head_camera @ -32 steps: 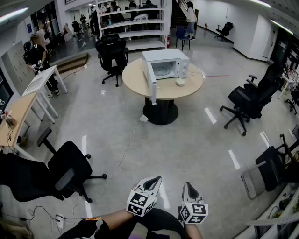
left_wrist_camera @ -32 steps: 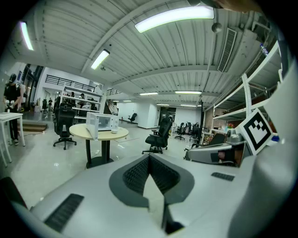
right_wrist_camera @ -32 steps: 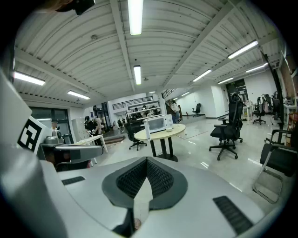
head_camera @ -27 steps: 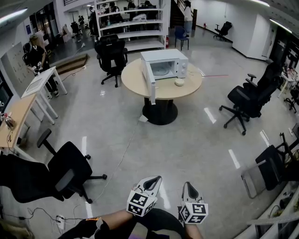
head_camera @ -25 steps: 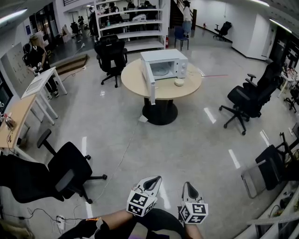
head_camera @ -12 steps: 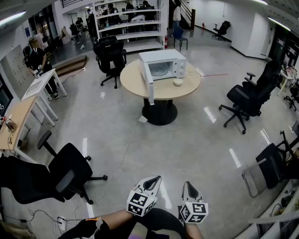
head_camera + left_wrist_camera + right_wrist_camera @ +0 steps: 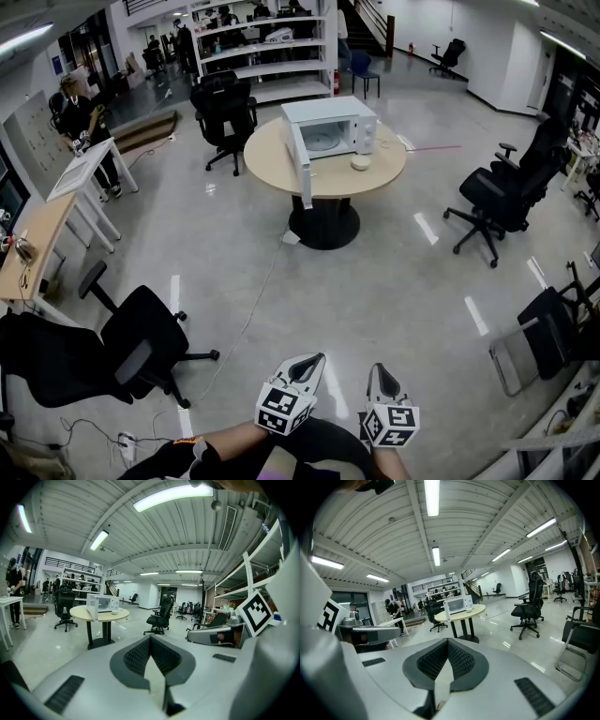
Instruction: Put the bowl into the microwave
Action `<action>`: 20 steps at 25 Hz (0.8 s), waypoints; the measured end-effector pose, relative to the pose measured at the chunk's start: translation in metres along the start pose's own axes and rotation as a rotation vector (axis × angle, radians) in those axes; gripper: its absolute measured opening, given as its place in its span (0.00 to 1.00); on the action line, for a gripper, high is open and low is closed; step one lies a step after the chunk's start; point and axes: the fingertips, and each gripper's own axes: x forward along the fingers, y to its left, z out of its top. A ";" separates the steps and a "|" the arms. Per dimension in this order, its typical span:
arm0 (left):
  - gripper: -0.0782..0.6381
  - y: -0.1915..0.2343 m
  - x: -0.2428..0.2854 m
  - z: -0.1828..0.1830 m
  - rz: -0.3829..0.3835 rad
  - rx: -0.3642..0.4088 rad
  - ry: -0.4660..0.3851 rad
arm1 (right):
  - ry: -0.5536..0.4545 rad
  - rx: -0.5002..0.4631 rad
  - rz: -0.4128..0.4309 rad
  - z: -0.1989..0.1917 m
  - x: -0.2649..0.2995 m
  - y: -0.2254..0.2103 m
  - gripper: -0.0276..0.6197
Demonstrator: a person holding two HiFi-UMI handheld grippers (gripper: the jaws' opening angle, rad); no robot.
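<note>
At lower frame edge, left hand-held gripper (image 7: 313, 359) and right hand-held gripper (image 7: 379, 369) hold jaws together, empty, well apart from bowl (image 7: 361, 163) beside open microwave (image 7: 334, 131) on bench (image 7: 272, 161).

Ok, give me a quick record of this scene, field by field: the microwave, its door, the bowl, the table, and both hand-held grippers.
microwave: on the round table, far across the floor from the person
microwave door: swung open
bowl: on the tabletop in front of the microwave's control-panel end, not inside it
round table: light wooden top on a dark pedestal
left hand-held gripper: jaws shut, nothing between them
right hand-held gripper: jaws shut, nothing between them
task state: bowl not yet picked up
</note>
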 end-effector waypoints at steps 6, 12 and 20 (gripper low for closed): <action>0.18 0.020 0.014 0.004 0.011 -0.014 0.014 | 0.015 0.003 -0.005 0.007 0.022 0.001 0.07; 0.18 0.041 0.047 0.017 -0.035 0.011 0.026 | 0.047 0.025 -0.056 0.015 0.056 -0.013 0.07; 0.18 0.105 0.097 0.044 -0.046 -0.002 0.026 | 0.062 0.011 -0.080 0.049 0.130 -0.011 0.07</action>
